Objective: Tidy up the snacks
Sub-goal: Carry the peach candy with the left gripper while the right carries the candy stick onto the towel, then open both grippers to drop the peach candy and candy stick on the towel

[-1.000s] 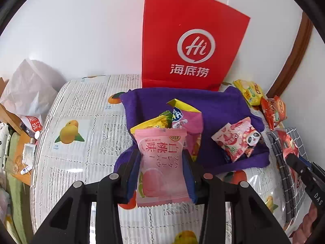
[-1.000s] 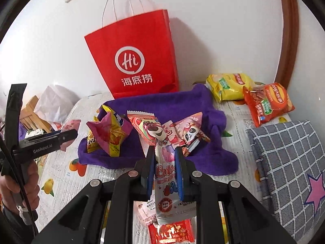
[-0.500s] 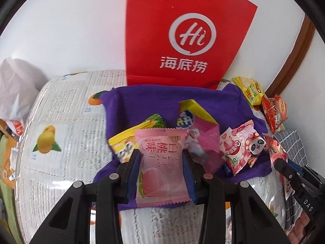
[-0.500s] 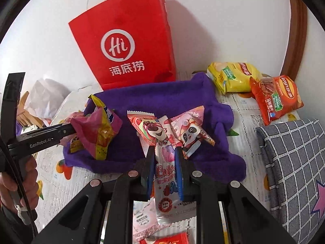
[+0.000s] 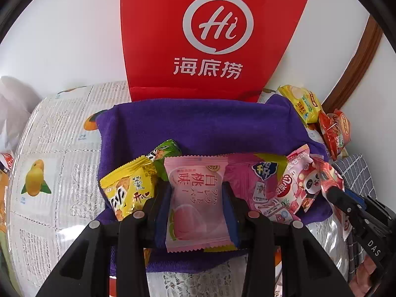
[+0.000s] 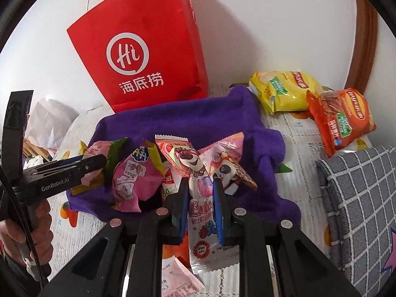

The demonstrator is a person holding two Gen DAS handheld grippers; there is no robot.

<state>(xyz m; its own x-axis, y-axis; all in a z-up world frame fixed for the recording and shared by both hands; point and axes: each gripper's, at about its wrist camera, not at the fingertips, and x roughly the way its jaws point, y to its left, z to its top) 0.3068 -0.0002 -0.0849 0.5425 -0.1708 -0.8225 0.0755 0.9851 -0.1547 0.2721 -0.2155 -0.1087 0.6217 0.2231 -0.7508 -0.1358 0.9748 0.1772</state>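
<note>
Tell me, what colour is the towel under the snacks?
Purple; the towel shows best in the right wrist view.

The tall red paper bag (image 5: 212, 37) loses its top past the left-wrist frame's edge; the crumpled yellow-and-green snack packet (image 6: 115, 148) sits mostly behind the left tool (image 6: 94, 163); the small pink sachet (image 6: 180, 276) on the tabletop (image 6: 294, 133) is half covered by the right tool (image 6: 198, 204), its print unreadable.
</note>
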